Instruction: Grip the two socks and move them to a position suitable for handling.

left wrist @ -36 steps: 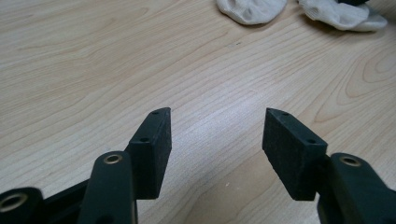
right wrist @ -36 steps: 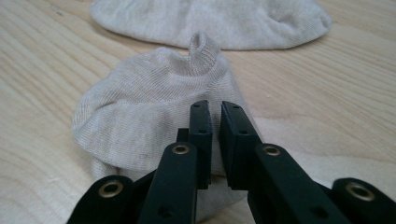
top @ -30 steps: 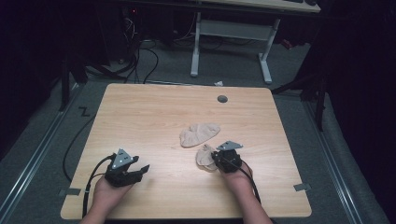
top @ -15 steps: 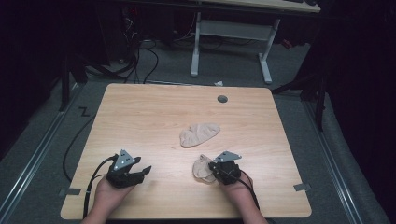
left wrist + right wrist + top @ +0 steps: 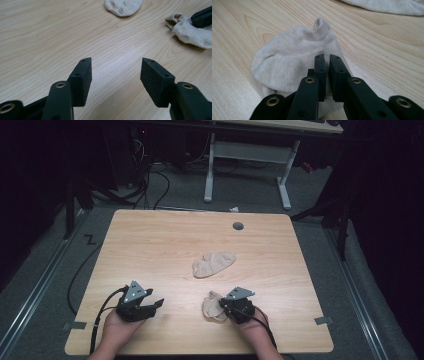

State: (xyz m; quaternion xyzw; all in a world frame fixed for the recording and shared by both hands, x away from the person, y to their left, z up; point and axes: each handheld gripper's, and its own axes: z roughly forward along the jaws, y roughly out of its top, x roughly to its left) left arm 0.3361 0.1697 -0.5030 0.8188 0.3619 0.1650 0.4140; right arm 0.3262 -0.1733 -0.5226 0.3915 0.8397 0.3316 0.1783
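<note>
Socks are the work here: two pale ones on a wooden bench (image 5: 165, 240). From the high view, the right tool (image 5: 227, 308) sits at the near edge with a bunched sock (image 5: 212, 306) at its tip, and that sock now lies closer to the person than it did a second ago, when it lay just beside the other sock (image 5: 213, 264). So the right hand has dragged it back, and the pair is now apart; I judge that the gripped sock is being brought near for straightening or pairing. The left tool (image 5: 150, 306) rests at the near left, much where it was, well apart from both socks

Left gripper view: the left tool (image 5: 116, 62) has its jaws spread wide over bare wood, holding nothing. Farther off lie the flat sock (image 5: 123, 7) and the bunched sock (image 5: 190, 33), with a black jaw of the other tool on it at the right edge

Right gripper view: the right tool (image 5: 327, 58) has its jaws drawn nearly together on the bunched sock (image 5: 287, 65), knit pinched between the pads, the cuff standing up in a small peak beyond. The other sock (image 5: 387, 6) crosses the top edge
</note>
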